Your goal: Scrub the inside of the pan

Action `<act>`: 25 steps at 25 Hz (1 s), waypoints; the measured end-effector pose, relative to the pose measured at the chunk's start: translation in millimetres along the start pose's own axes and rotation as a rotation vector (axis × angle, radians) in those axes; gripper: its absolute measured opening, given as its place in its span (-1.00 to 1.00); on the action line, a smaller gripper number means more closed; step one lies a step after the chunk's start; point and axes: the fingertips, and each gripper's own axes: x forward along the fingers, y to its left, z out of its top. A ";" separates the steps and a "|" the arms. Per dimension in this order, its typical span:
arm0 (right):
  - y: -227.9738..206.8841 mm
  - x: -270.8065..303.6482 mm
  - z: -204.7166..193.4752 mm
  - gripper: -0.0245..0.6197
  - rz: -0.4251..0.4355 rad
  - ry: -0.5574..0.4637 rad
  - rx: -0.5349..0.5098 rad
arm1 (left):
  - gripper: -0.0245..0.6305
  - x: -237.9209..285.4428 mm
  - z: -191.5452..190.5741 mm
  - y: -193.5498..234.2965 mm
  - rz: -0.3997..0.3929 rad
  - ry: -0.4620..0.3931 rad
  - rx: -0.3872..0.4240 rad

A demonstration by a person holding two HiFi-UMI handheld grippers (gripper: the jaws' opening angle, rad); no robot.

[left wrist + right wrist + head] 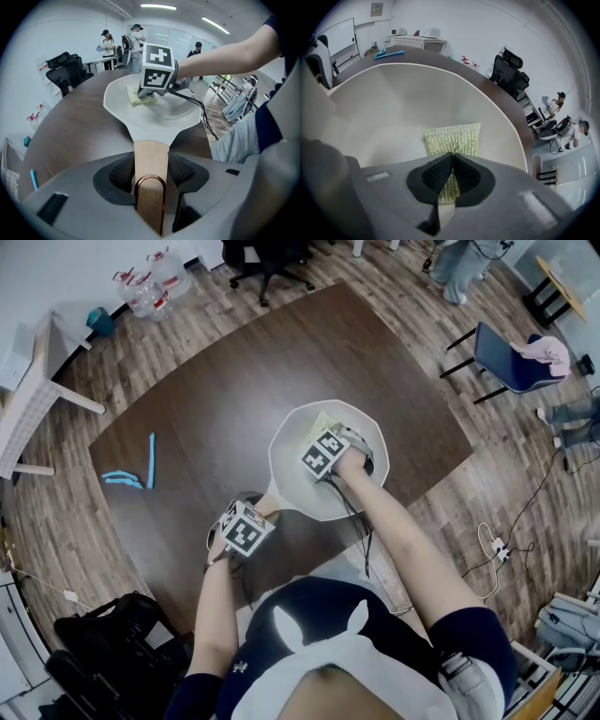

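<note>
A: Left first. What lies out toward the table's left corner?

B: A few blue sticks [141, 470], loose on the dark table [216, 381], well apart from the work. I can't tell what they are. They look unused.

A: Left gripper?

B: The left gripper [151, 171] is at the near edge, jaws closed on the wooden handle [151, 150]. One ribbed pad presses each flank, and the copper loop [150, 176] at the handle's end is tucked between them. The jaws stand wide only because the handle is broad.

A: Why hold there?

B: My reading is that it works as an anchor. Scrubbing would shove the pan sideways, and a grip low on the handle should stop it sliding or spinning on the smooth top.

A: The pan itself?

B: The pan [291, 474] is pale inside and rests on the table close to the near edge, handle pointing back at the person. No suds visible.

A: Right side?

B: The right gripper [452, 164] is down inside the pan, tilted toward its floor. Its jaws are pressed nearly together, pinching a thin yellow-green scrub pad [454, 138] by one edge. The free part lies spread on the pan's floor ahead of the tips, toward the far wall.

A: Why pinch the edge?

B: Likely so the mesh, not the hard tips, meets the coating. The risk is a thin pad in a narrow grip, which could slip out or fold under on a hard stroke.
</note>
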 end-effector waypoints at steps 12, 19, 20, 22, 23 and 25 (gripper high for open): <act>-5.1 -0.7 -26.2 -0.89 -0.056 0.118 -0.114 | -0.25 0.7 -0.4 0.2 0.002 -0.003 -0.004; -4.6 -2.4 -42.1 -0.89 -0.053 0.186 -0.144 | -0.25 -2.6 0.7 -0.8 0.003 -0.006 -0.007; -4.2 -2.7 -44.5 -0.89 -0.052 0.195 -0.146 | -0.25 -2.4 0.5 -0.9 0.004 -0.006 -0.008; -3.1 -3.9 -49.7 -0.89 -0.048 0.215 -0.152 | -0.25 -2.7 0.8 -1.3 0.004 -0.006 -0.009; -2.4 -4.5 -52.2 -0.89 -0.047 0.226 -0.159 | -0.25 -3.1 1.2 -1.6 0.004 -0.006 -0.008; -0.3 -5.4 -57.1 -0.89 -0.042 0.252 -0.178 | -0.25 -1.4 1.0 -0.7 0.006 -0.014 -0.004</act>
